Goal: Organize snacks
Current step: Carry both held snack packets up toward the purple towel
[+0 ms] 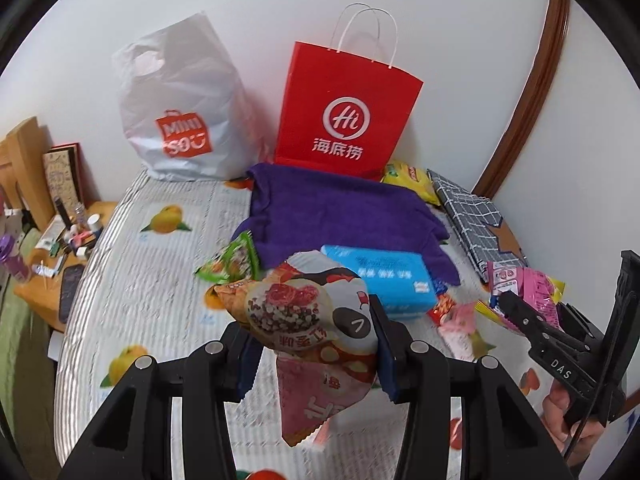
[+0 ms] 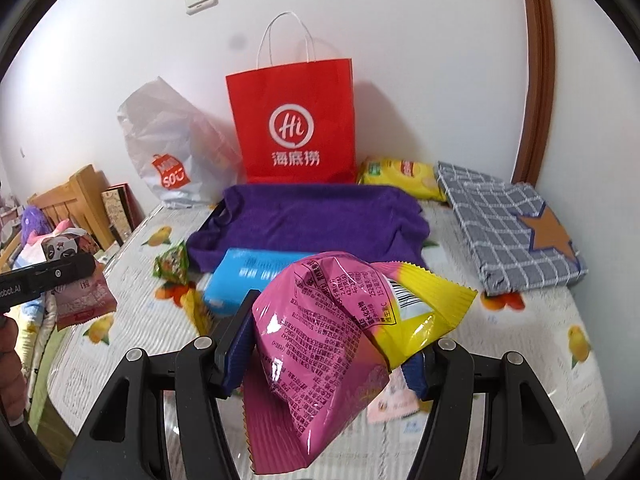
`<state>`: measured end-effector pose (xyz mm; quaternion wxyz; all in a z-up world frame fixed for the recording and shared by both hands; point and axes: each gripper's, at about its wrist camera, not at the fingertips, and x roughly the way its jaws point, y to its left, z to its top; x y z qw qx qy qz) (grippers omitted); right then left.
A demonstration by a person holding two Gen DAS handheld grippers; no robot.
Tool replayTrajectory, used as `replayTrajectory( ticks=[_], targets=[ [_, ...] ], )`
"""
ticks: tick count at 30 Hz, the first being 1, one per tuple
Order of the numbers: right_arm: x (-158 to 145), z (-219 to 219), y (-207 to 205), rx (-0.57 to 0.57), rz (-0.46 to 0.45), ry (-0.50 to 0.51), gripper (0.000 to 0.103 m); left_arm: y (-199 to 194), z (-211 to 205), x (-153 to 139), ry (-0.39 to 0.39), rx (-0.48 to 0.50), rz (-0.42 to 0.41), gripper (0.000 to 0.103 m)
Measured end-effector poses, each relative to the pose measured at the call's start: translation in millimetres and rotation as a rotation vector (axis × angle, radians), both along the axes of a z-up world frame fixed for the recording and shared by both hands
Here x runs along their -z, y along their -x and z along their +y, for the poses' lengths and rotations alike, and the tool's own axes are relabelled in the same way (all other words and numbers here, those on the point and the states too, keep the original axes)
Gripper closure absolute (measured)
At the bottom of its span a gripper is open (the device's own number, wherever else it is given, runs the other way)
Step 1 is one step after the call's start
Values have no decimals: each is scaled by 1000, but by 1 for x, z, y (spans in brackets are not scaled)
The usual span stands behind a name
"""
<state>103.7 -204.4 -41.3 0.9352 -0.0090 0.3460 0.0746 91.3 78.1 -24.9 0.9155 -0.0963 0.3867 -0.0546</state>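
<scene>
Left gripper (image 1: 316, 354) clamps panda snack packet (image 1: 320, 320); red paper bag (image 1: 344, 112) upright.

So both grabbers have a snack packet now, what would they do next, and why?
Probably carry them toward the red bag at the wall. The left gripper clamps a panda packet, the right gripper a pink packet, both clear of the bed.
</scene>
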Motion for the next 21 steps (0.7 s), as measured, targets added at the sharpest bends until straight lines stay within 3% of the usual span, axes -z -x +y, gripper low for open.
replayTrajectory(
  ticks=[11,21],
  targets=[
    [-21,6,-68,-24,-15,7,41,-62,-18,-17,-28,30,9,58],
    [-19,15,-135,-52,-11,12,41,-112,-16,-13,-49,25,37,58]
  ],
)
